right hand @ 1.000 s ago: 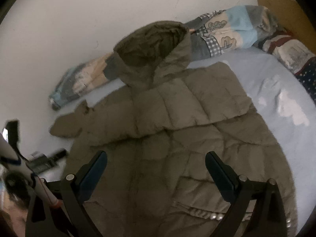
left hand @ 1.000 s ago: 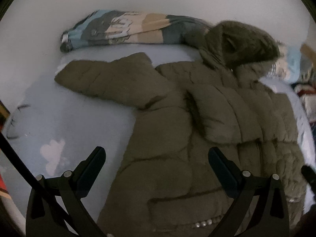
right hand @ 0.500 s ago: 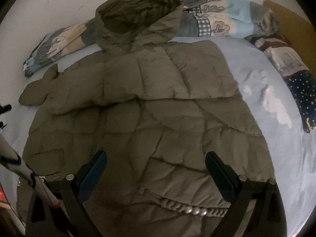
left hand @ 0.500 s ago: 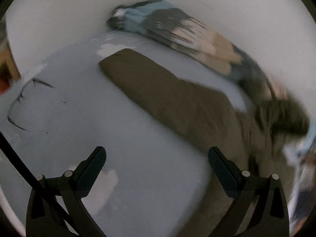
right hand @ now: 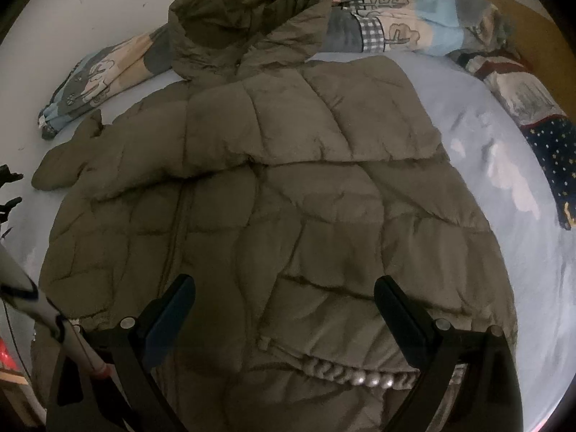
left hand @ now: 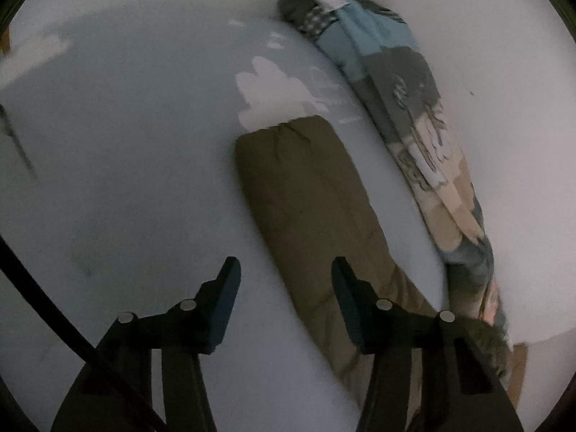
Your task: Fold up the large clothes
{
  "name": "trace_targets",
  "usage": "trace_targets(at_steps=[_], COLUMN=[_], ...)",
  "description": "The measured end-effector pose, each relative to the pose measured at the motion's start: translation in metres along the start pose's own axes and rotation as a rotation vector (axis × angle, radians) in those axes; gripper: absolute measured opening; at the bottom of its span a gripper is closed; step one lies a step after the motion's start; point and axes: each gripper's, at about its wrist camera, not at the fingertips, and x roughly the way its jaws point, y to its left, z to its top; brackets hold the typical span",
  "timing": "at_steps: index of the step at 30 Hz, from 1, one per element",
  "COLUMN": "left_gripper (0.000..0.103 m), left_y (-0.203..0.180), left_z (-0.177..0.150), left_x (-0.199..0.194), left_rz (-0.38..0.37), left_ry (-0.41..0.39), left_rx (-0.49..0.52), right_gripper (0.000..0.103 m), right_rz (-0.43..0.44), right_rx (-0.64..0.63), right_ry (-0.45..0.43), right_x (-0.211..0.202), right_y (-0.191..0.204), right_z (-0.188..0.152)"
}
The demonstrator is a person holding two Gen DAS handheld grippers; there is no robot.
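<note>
Olive quilted jacket (right hand: 280, 216) lies flat on the bed (right hand: 504, 180), filling the centre of the right view, its hood (right hand: 248, 25) at the top of the frame and its hem at the bottom, so its long axis runs up the frame. One sleeve is already folded across the chest; the other sleeve (left hand: 309, 194) stretches toward upper centre in the left view. The left hand-held gripper (left hand: 284, 288) hovers over it, jaws apart and empty. It should probably close near the cuff and carry it across flat. The right hand-held gripper (right hand: 284, 306) is spread wide, gripping nothing.
</note>
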Motion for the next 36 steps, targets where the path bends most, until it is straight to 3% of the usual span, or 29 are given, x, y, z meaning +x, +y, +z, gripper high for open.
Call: trace_targets(at_steps=[3, 9, 12, 14, 26, 36], left_gripper=[0.047, 0.047, 0.024, 0.016, 0.013, 0.013], left_y=[0.012, 0.013, 0.005, -0.003, -0.068, -0.179], left_z=[0.013, 0.027, 0.026, 0.025, -0.003, -0.071], left_x=[0.017, 0.051, 0.055, 0.05, -0.056, -0.175], left_rz=[-0.054, -0.066, -0.061, -0.04, -0.122, -0.223], left_ry=[-0.007, -0.04, -0.078, -0.098, -0.213, -0.277], left_rx=[-0.052, -0.078, -0.044, -0.004, 0.15, 0.338], right_gripper=[0.102, 0.102, 0.102, 0.102, 0.102, 0.102], right_rz=[-0.009, -0.025, -0.027, -0.033, -0.039, -0.046], right_rx=[-0.019, -0.057, -0.049, -0.048, 0.069, 0.187], right_ry=[-0.008, -0.024, -0.021, -0.02, -0.07, -0.166], right_x=[0.004, 0.009, 0.013, 0.015, 0.0, -0.038], right_y=[0.006, 0.013, 0.014, 0.015, -0.006, -0.046], right_z=[-0.001, 0.0, 0.001, 0.001, 0.01, 0.016])
